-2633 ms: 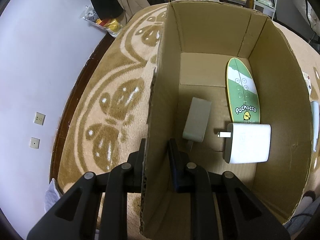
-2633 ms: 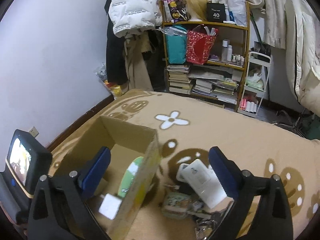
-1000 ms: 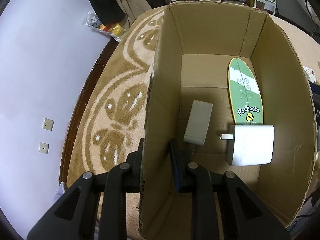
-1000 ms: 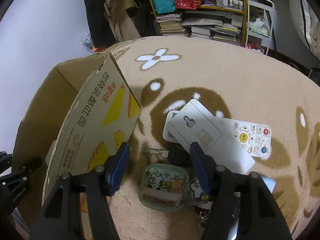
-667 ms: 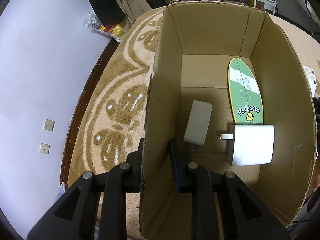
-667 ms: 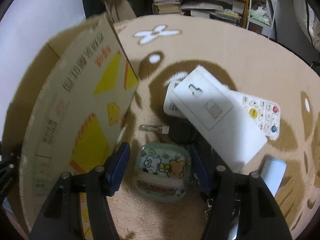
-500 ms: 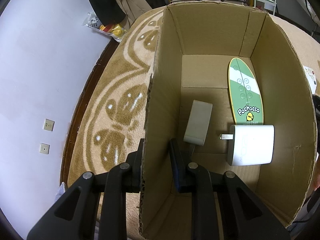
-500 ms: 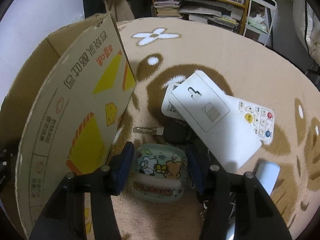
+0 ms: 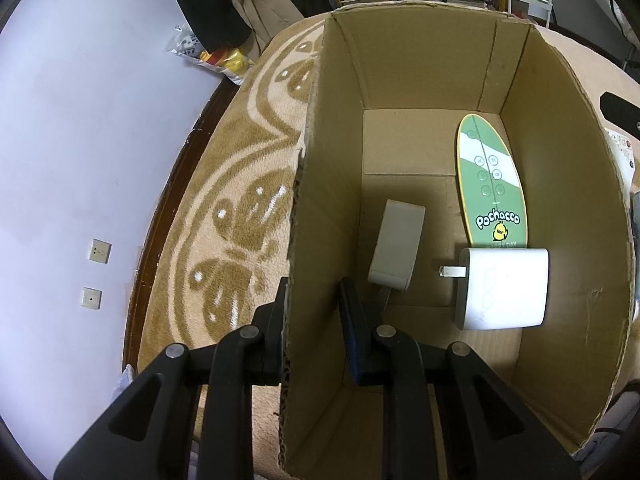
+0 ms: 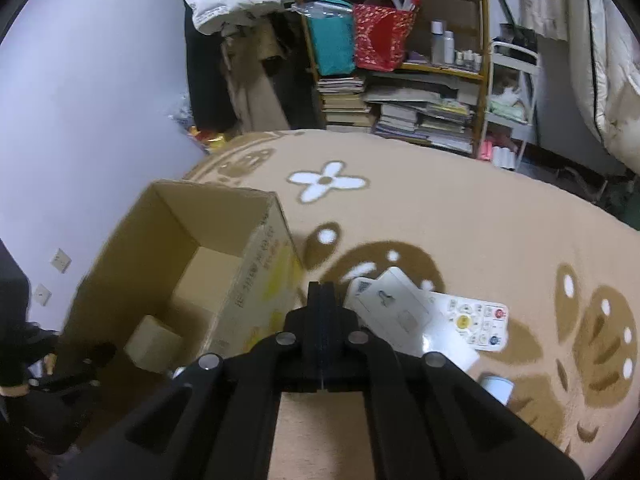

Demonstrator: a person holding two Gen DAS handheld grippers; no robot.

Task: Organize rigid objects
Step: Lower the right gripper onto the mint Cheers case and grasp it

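Right wrist view: your right gripper (image 10: 321, 292) has just been closing, and its jaws now meet flat with nothing between them that you can see; it carries nothing.
Left wrist view: your left gripper (image 9: 314, 292) pinches the near wall of the cardboard box (image 9: 432, 68), one finger outside and one inside, which steadies the box.
Loose items: a white flat device (image 10: 404, 320) lies on top of a remote control (image 10: 476, 324) on the rug (image 10: 440, 216), just beside the box, with a pale blue cylinder (image 10: 496, 386) near them.
Already boxed: a green Pochacco board (image 9: 490, 184), a white charger (image 9: 504, 288) and a grey block (image 9: 396, 248) lie on the box floor.
Step in hand: picking the next item off the rug, by my reading.
Doing it well: spread the jaws before you go down, straddle one item across its narrow side, and close only once both pads flank it.
Left hand's part: keep the wall held so the box does not slide.
Only the right view shows: the pile on the rug and the box's printed outer side.
Only the left view shows: the board and the charger, and the bare floor where the next item can go.
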